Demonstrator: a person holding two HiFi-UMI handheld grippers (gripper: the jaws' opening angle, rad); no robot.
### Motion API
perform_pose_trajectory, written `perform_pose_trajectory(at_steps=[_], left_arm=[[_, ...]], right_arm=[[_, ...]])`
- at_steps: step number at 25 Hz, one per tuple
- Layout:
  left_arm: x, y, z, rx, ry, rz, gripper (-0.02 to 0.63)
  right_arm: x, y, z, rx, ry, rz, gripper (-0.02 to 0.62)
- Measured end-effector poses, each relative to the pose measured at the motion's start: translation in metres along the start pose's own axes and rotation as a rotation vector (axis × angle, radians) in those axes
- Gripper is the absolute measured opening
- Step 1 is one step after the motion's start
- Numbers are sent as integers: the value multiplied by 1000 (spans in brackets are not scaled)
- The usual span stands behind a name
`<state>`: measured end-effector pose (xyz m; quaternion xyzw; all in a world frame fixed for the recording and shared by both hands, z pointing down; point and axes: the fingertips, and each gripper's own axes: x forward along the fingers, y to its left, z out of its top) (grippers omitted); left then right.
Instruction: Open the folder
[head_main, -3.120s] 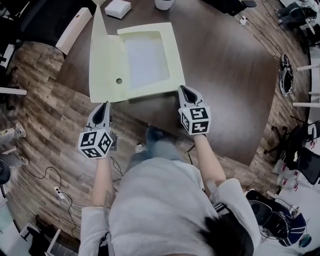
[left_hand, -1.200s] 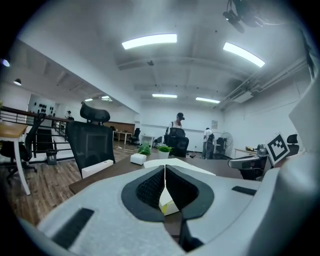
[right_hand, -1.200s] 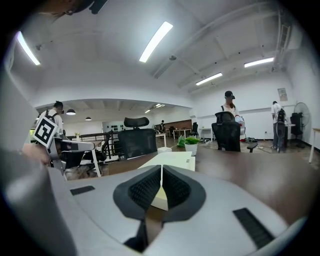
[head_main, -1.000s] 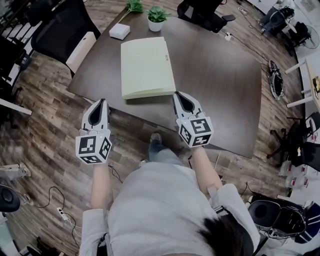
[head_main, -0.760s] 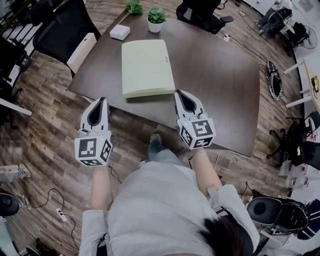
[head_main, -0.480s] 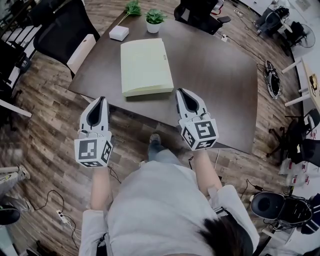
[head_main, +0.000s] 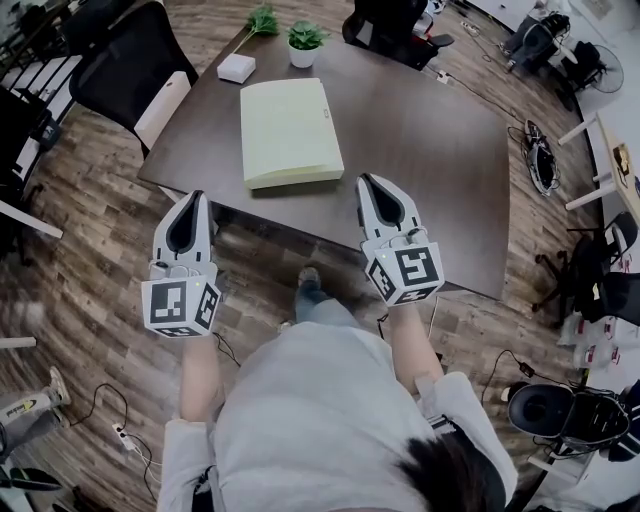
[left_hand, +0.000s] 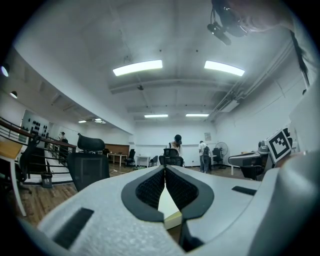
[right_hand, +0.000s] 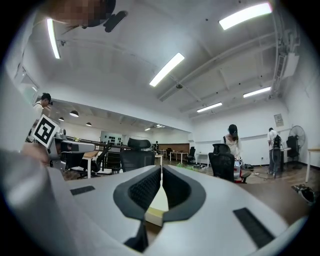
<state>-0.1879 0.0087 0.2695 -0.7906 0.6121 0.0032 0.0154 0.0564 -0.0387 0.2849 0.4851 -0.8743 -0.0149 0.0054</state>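
Pale yellow folder (head_main: 290, 133) lies shut and flat on the dark counter (head_main: 430, 150), long side running away from the person. A potted plant (head_main: 304, 42) and a small white box (head_main: 237, 68) sit just past its far end.

Risks, as I judge it: the cover sits flush, so a jaw tip has little to get under. A push at the edge could just skid the whole folder over the smooth top, twd the plant or the box. A small mark on the R long edge may be a tab, but it's too small to tell, so picking the wrong side to lift is possible. With only one side lifted and nothing pinning the base, the thing could also tip or swing.

Left hand-held gripper (head_main: 193, 197) hangs just off the counter's near edge, tips pressed together, nothing btw them. Right hand-held gripper (head_main: 367, 181) is over the near edge, just short of the folder's near R corner. Its tips are also together, it's empty and touches nothing.
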Motion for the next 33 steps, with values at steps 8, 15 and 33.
perform_pose_trajectory(at_steps=[8, 15, 33], left_arm=[[-22, -2, 12, -5, -44, 4, 11], [-32, -8, 19, -6, -65, -9, 11], [-59, -7, 17, -42, -65, -16, 11]], right_arm=[[-23, 12, 18, -28, -50, -14, 15], [-37, 19, 26, -33, -78, -17, 15], [-59, 39, 38, -26, -106, -19, 15]])
